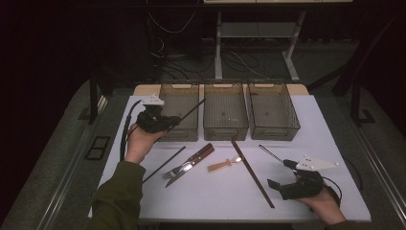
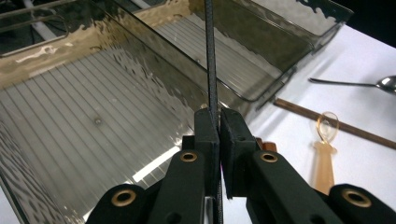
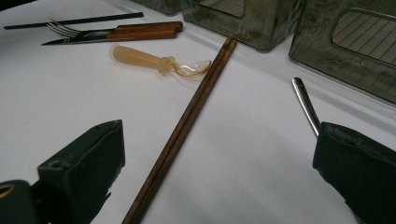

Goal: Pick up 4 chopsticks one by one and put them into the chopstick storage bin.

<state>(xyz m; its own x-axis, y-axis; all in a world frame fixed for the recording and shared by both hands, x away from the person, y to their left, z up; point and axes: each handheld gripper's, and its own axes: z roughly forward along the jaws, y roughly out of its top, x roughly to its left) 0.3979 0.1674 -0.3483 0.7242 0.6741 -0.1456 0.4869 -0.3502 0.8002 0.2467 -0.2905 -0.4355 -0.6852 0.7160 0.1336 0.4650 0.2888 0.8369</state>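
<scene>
The black chopstick [image 2: 211, 60] is a thin, straight, dark rod with a matte, finely textured surface. The left gripper [image 2: 218, 122] has its fingers [image 2: 206, 135] pressed together on it, clamping it near its lower part, so that most of its length rises beyond the fingertips and out over the left bin [image 1: 179, 109], a smoky see-through box with a ribbed floor. In the high view the rod [image 1: 189, 111] slants up and to the right from the left gripper [image 1: 168, 120], above that bin's near wall. A second black chopstick [image 1: 165, 164] lies flat on the tabletop [image 1: 215, 191], below and to the right of the left hand [image 1: 139, 143]. The right gripper [image 3: 219, 163] rests low over the tabletop with its fingers [image 3: 88, 158] wide apart, gripping nothing. A pair of brown chopsticks [image 3: 187, 121] lies between them, and the handle of a metal spoon [image 3: 306, 105] runs up to the right-hand finger; whether it touches cannot be told.
</scene>
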